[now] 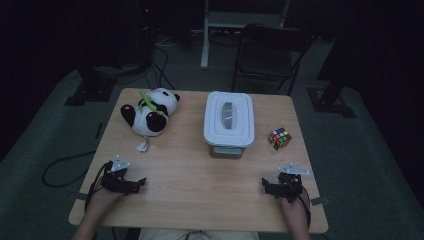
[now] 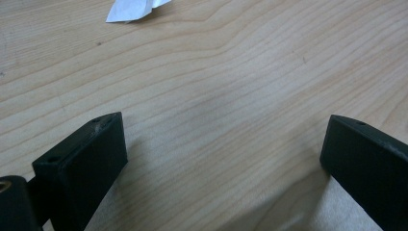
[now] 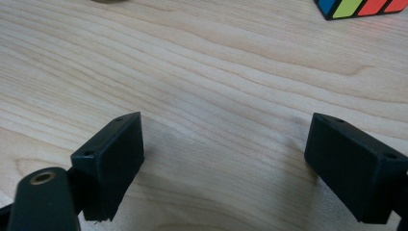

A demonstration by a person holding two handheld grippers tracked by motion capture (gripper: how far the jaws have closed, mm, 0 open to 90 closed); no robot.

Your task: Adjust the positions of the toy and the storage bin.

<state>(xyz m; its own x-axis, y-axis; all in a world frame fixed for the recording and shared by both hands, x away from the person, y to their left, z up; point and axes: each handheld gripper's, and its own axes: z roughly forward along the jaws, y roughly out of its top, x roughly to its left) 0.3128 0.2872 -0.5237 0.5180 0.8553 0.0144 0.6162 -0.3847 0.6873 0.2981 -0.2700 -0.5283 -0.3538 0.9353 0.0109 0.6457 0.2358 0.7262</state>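
A dim room surrounds the wooden counter (image 1: 195, 170). The cube (image 1: 279, 138) sits near the right hand-held gripper (image 1: 270, 187), the panda (image 1: 149, 112) beyond the left hand-held gripper (image 1: 135, 185); both rest low with jaws apart, likely poised to reach.

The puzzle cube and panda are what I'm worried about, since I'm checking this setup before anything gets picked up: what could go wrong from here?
The puzzle cube sits near the table's right edge, so a nudge from the open right gripper might push it off. The panda plush lies at the far left corner and is soft, so the open left gripper may pinch only fabric and drag it.
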